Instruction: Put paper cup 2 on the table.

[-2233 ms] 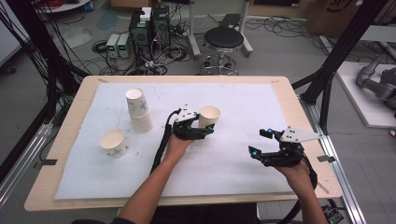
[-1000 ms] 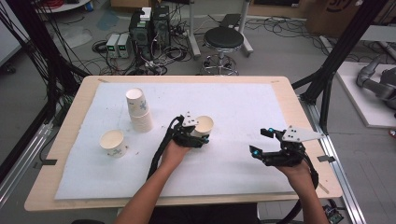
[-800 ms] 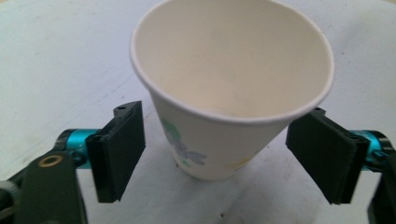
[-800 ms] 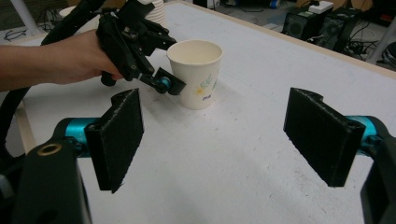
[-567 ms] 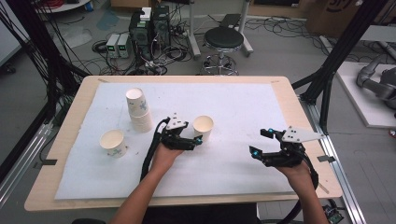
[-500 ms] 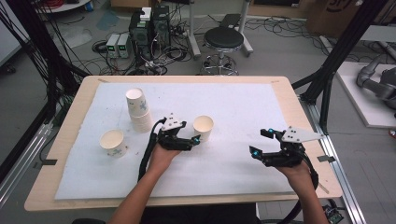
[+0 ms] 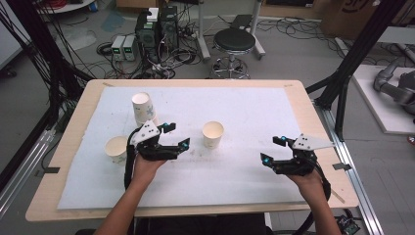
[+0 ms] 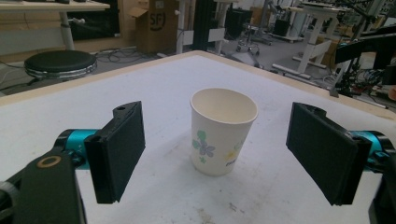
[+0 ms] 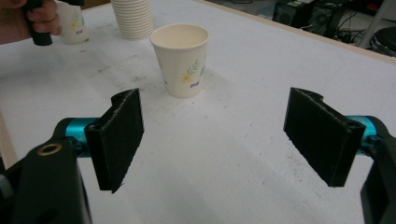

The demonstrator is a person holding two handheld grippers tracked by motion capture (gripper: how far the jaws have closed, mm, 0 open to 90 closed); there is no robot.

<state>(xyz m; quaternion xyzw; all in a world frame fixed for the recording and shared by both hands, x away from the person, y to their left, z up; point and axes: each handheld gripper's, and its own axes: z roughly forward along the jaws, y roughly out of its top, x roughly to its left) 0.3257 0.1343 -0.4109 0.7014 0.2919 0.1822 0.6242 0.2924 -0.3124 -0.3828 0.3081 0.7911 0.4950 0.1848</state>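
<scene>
Small white paper cup w/ flower print (image 7: 213,133) stands upright mid-bench, on the white foam mat (image 7: 254,103). Left gripper (image 7: 177,136) just left of the cup, jaws just opened wide, nothing between. Right gripper (image 7: 273,149) well right of the cup, jaws wide, empty. Risk: cup looks light, prob. tips if a jaw clips its rim.

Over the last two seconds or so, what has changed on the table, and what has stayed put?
The left gripper set the paper cup down upright mid-table, let it go as its jaws opened, and drew back toward the left of the high view; the cup now stands free ahead of its open jaws. Unchanged: the right gripper, open and empty, the stack of cups and the single cup beside it.
</scene>
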